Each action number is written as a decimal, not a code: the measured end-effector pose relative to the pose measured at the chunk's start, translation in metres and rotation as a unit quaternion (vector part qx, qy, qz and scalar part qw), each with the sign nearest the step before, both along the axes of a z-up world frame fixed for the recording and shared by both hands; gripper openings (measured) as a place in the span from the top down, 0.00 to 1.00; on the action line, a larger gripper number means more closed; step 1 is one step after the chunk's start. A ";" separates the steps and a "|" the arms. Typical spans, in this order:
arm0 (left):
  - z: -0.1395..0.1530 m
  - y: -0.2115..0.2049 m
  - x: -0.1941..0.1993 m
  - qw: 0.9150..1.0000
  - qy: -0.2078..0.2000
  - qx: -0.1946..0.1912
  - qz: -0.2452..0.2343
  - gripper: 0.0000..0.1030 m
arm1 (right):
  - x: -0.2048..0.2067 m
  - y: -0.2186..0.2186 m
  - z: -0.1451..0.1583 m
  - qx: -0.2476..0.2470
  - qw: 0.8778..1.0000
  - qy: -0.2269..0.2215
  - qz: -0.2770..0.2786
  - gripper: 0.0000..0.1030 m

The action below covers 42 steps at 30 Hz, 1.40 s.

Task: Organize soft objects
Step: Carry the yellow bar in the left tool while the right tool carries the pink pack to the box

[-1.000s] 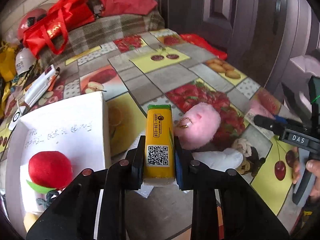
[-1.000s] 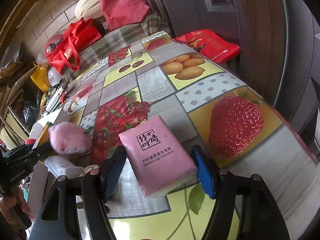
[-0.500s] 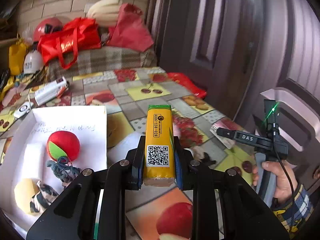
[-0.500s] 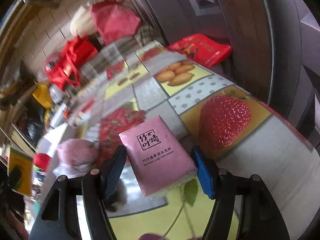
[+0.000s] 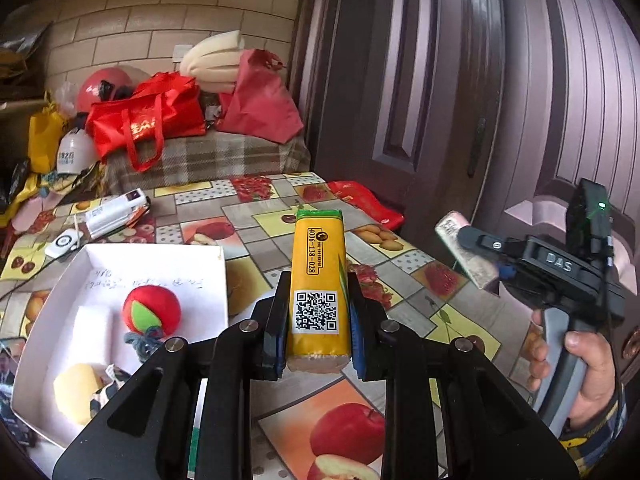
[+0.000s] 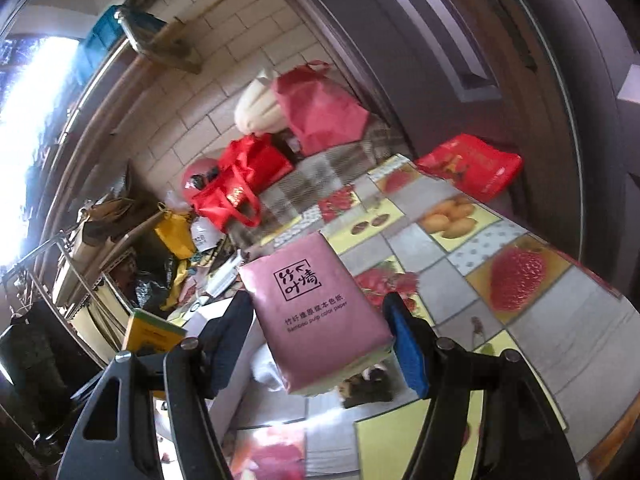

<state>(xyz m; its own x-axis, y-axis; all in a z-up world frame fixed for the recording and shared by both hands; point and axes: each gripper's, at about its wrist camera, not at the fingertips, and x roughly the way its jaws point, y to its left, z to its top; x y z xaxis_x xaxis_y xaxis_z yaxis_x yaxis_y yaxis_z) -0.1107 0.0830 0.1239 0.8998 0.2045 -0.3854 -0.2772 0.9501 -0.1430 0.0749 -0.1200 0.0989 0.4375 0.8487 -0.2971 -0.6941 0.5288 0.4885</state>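
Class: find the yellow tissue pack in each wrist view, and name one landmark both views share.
Left wrist: yellow tissue pack stands centre, clamped between the left gripper fingers.
Right wrist: yellow tissue pack shows at lower left, partly hidden.
Shared landmark: red tote bag beyond the table's far end.

The box [image 5: 156, 256] sits on the bench [image 5: 404, 272], left of the left tongs [image 5: 316, 332]. Inside it lie a ball [image 5: 151, 310] and a sponge [image 5: 76, 392]. The bags [image 5: 148, 120] stand behind the bench.
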 end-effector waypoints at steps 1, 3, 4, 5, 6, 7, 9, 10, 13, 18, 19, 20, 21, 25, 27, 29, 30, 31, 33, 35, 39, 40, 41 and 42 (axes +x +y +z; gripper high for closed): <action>-0.001 0.003 -0.002 1.000 -0.001 -0.004 0.002 0.77 | -0.004 0.001 0.002 0.001 1.000 -0.006 0.000 0.35; -0.001 0.009 -0.007 1.000 -0.003 -0.007 0.010 0.77 | -0.009 0.003 0.005 0.002 1.000 -0.015 0.003 0.35; -0.002 0.010 -0.009 1.000 -0.004 -0.008 0.012 0.77 | -0.010 0.004 0.006 0.003 1.000 -0.016 0.006 0.35; -0.002 0.013 -0.012 1.000 -0.006 -0.009 0.015 0.77 | -0.012 0.005 0.007 0.004 1.000 -0.018 0.008 0.35; -0.003 0.015 -0.014 1.000 -0.007 -0.012 0.018 0.77 | -0.014 0.005 0.007 0.004 1.000 -0.020 0.008 0.35; -0.003 0.017 -0.017 1.000 -0.009 -0.014 0.021 0.77 | -0.015 0.007 0.008 0.004 1.000 -0.022 0.009 0.35; -0.003 0.021 -0.021 0.999 -0.013 -0.019 0.025 0.77 | -0.017 0.007 0.009 0.003 1.000 -0.024 0.011 0.35; -0.003 0.022 -0.022 0.999 -0.015 -0.020 0.026 0.77 | -0.018 0.007 0.009 0.002 1.000 -0.025 0.012 0.35; -0.004 0.023 -0.027 0.999 -0.020 -0.023 0.027 0.77 | -0.022 0.008 0.010 0.003 1.000 -0.027 0.012 0.35; -0.003 0.021 -0.031 0.999 -0.022 -0.021 0.030 0.77 | -0.026 0.009 0.014 0.006 0.999 -0.035 0.017 0.35; -0.003 0.022 -0.032 0.999 -0.023 -0.022 0.030 0.77 | -0.027 0.009 0.014 0.006 0.999 -0.036 0.017 0.35; -0.003 0.023 -0.033 0.999 -0.024 -0.023 0.031 0.77 | -0.028 0.010 0.015 0.006 0.999 -0.037 0.018 0.35; -0.003 0.023 -0.035 0.999 -0.026 -0.024 0.033 0.77 | -0.029 0.011 0.015 0.006 0.999 -0.039 0.020 0.35; -0.002 0.025 -0.039 0.999 -0.030 -0.026 0.036 0.77 | -0.033 0.012 0.017 0.006 0.999 -0.044 0.025 0.35; -0.003 0.026 -0.040 0.998 -0.031 -0.027 0.037 0.77 | -0.034 0.012 0.018 0.006 0.999 -0.047 0.025 0.35; -0.002 0.027 -0.042 0.998 -0.033 -0.028 0.040 0.77 | -0.035 0.013 0.018 0.006 0.998 -0.049 0.026 0.35; -0.002 0.027 -0.044 0.998 -0.034 -0.028 0.041 0.77 | -0.035 0.013 0.018 0.006 0.998 -0.049 0.027 0.35; -0.002 0.028 -0.045 0.998 -0.035 -0.029 0.042 0.77 | -0.035 0.014 0.019 0.005 0.998 -0.049 0.027 0.35; -0.001 0.030 -0.048 0.998 -0.037 -0.030 0.045 0.77 | -0.036 0.015 0.019 0.005 0.998 -0.051 0.029 0.35; -0.001 0.032 -0.050 0.998 -0.039 -0.032 0.048 0.77 | -0.038 0.016 0.020 0.005 0.998 -0.052 0.031 0.35; -0.001 0.033 -0.055 0.997 -0.040 -0.034 0.051 0.77 | -0.040 0.019 0.020 0.003 0.998 -0.054 0.036 0.35; -0.001 0.032 -0.055 0.997 -0.041 -0.034 0.051 0.77 | -0.040 0.020 0.020 0.003 0.998 -0.054 0.037 0.35; -0.001 0.033 -0.056 0.997 -0.041 -0.034 0.052 0.77 | -0.041 0.020 0.020 0.002 0.998 -0.054 0.037 0.35; -0.001 0.033 -0.056 0.997 -0.041 -0.035 0.052 0.77 | -0.042 0.021 0.019 0.001 0.998 -0.054 0.038 0.35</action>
